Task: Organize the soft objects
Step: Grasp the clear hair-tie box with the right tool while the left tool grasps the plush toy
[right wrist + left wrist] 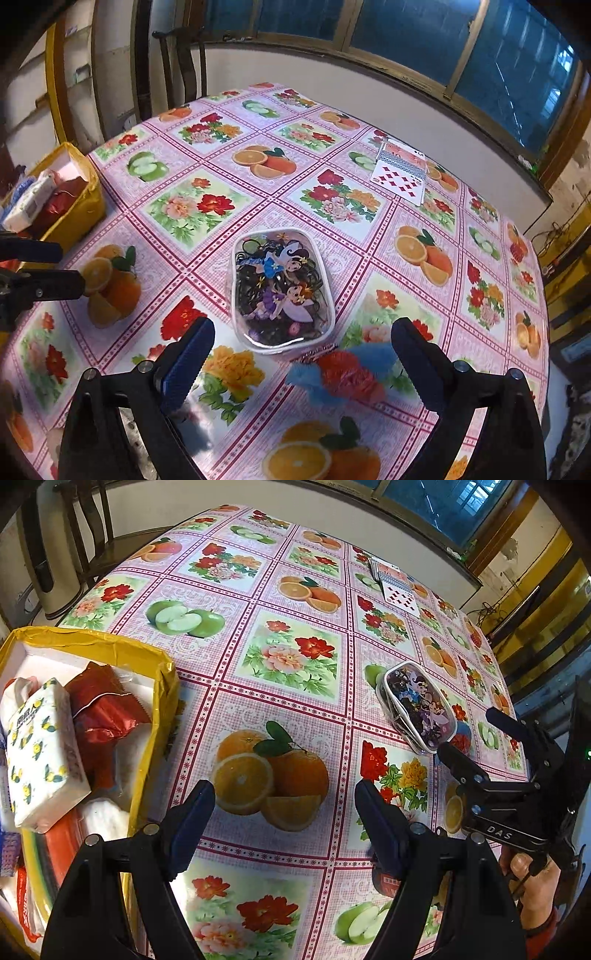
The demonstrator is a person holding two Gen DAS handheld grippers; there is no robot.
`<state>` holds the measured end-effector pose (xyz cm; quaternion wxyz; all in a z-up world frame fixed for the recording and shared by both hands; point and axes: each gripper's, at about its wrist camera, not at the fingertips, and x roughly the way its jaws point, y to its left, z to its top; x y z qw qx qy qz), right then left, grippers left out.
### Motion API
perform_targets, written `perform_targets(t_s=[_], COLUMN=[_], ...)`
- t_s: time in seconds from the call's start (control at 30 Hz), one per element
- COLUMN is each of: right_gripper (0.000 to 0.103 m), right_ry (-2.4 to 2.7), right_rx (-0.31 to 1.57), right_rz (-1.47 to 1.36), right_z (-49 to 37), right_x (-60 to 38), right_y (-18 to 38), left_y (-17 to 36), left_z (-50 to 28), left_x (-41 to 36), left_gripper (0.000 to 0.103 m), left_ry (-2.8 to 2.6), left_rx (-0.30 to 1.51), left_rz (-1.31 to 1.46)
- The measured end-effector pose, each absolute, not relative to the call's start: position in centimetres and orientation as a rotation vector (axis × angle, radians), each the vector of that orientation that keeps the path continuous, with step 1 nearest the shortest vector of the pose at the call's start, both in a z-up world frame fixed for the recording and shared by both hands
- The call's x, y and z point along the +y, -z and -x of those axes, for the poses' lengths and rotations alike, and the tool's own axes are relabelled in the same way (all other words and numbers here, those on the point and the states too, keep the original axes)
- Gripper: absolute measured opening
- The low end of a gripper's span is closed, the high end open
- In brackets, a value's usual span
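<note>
A clear zip pouch (282,291) with cartoon fairies, filled with dark hair ties, lies on the fruit-print tablecloth (207,206). My right gripper (303,334) hangs open just in front of it, one finger on each side of its near end. A fuzzy red and blue soft thing (343,373) lies by the right finger. My left gripper (284,801) is open and empty over an orange print, beside the yellow box (162,701). The box holds a tissue pack (40,753) and a red packet (107,716). The pouch (417,709) and right gripper (471,733) also show in the left wrist view.
Playing cards (402,173) lie spread at the far side of the table near the wall. A dark wooden chair (181,66) stands behind the far left corner. A kettle (48,554) stands off the table's left. A hand (532,882) holds the right gripper.
</note>
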<state>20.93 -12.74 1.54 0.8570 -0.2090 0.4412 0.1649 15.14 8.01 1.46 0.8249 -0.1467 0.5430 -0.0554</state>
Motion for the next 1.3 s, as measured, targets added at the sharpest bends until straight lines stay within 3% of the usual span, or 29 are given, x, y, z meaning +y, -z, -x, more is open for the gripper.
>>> perform_targets(t_s=[0.57,0.67,0.7,1.03,1.3], right_gripper=[0.099,0.09,0.082,0.082,0.082], right_ry=[-0.35,-0.376,-0.365,-0.384,-0.313], right_rx=[1.066,1.133,1.119,1.061,1.011], right_rz=[0.403,0.25,0.243,0.069,0.007], right_z=[-26.5,-27.1,-27.1,-26.7,-26.5], right_x=[-12.0,-13.2,-13.4,-16.6,-21.9], right_y=[2.3,3.1,2.9,-0.3,-3.2], left_y=[0.4,0.7,0.8,0.0,-1.9], left_z=[-17.6,-17.7,-17.7,-19.1,-22.4], left_x=[7.4,6.9,6.8,5.4,-2.4], left_gripper=[0.078,0.078,0.078,0.078,0.078], left_ry=[0.128,0.139,0.138,0.198,0.508], left_rx=[1.207,1.211,1.215,1.209,1.26], left_rz=[0.309,0.299,0.295,0.276,0.088])
